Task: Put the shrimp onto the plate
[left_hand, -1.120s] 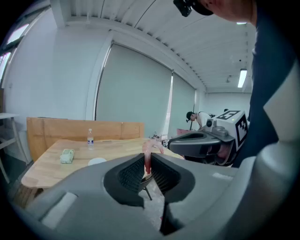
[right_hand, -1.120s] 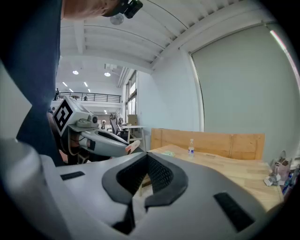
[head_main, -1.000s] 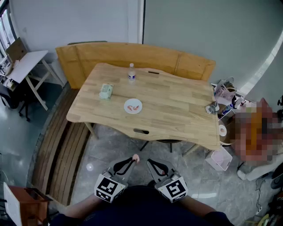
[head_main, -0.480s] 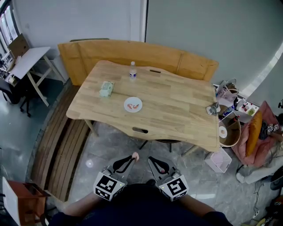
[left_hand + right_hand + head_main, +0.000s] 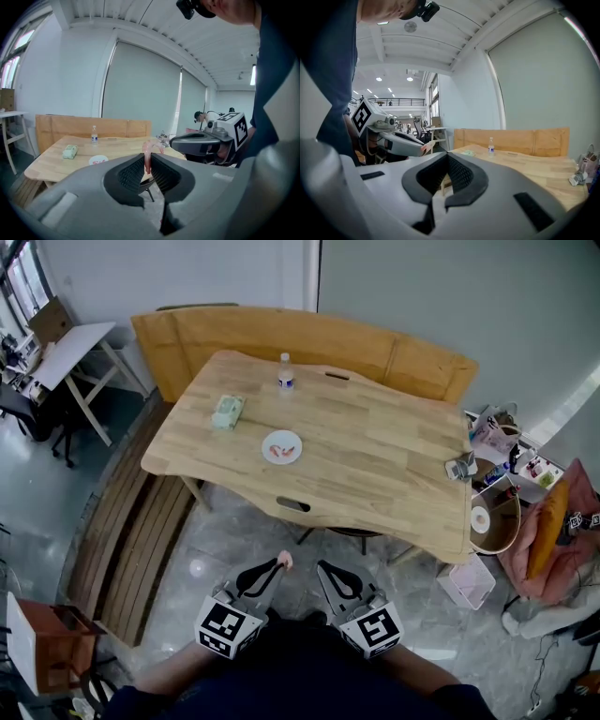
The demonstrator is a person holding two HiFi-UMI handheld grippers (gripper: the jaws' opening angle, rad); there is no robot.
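A small pink shrimp (image 5: 149, 153) sticks up between the jaws of my left gripper (image 5: 146, 158), which is shut on it. In the head view that gripper (image 5: 277, 564) is held low over the floor, well short of the wooden table (image 5: 375, 465), with the shrimp (image 5: 285, 560) at its tip. The white plate (image 5: 281, 447) lies near the table's front edge with pink shrimp pieces on it, and it shows small in the left gripper view (image 5: 98, 161). My right gripper (image 5: 325, 569) hangs beside the left one, shut, nothing in it (image 5: 446, 157).
On the table stand a water bottle (image 5: 285, 374) at the back and a green pack (image 5: 226, 412) at the left. A wooden bench (image 5: 309, 341) wraps the far side. Bags and clutter (image 5: 497, 484) sit at the right end, a white desk (image 5: 66, 352) far left.
The head view has shifted a little, so the table sits slightly lower in it. Both grippers hold the same pose, and the shrimp stays in the left one.
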